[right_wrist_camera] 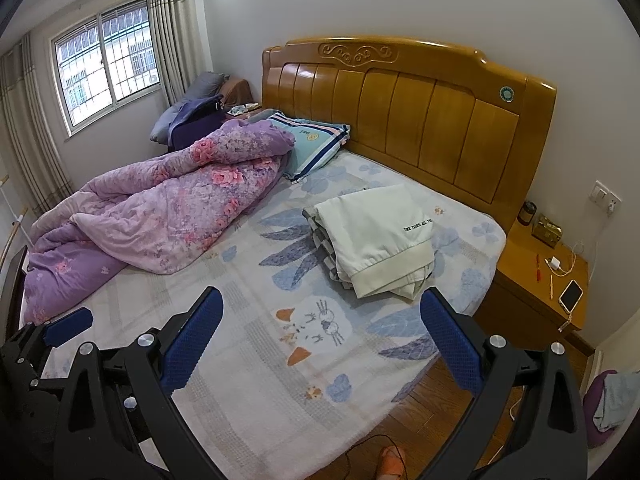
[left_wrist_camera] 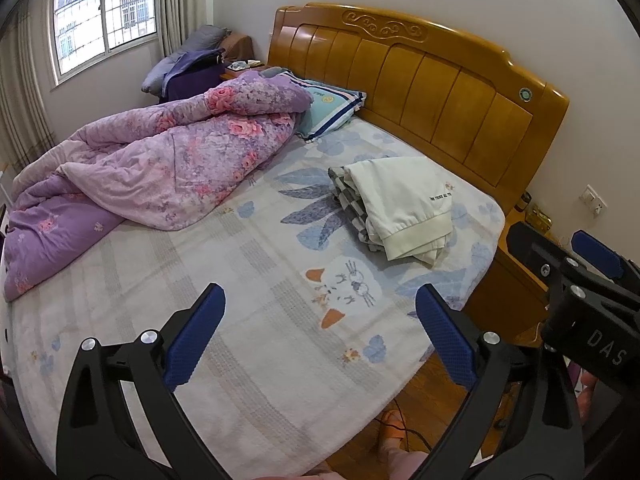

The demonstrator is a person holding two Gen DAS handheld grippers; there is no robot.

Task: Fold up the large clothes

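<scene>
The left hand-held gripper (left_wrist_camera: 318,334) and right hand-held gripper (right_wrist_camera: 322,338) are hovering wide open and empty; the cream sweatshirt (right_wrist_camera: 376,236) is lying folded atop checked clothing (right_wrist_camera: 320,236) near the bed's (right_wrist_camera: 240,380) headboard-side right corner, so folding is looking largely done.

Cream garment (left_wrist_camera: 404,204) over grey checked cloth (left_wrist_camera: 347,200), purple floral quilt (left_wrist_camera: 160,168)

Bed (right_wrist_camera: 248,380) with pale leaf-and-cat print sheet; wooden headboard (right_wrist_camera: 420,120) against the wall; purple floral quilt (right_wrist_camera: 160,216) bunched on the window side; striped pillow (right_wrist_camera: 312,140) partly under the quilt; barred window (right_wrist_camera: 106,60) with curtains (right_wrist_camera: 176,32); nightstand (right_wrist_camera: 536,276) bearing a phone (right_wrist_camera: 571,295), pens, a charger; wall socket (right_wrist_camera: 606,198); wood floor (right_wrist_camera: 432,420).
</scene>
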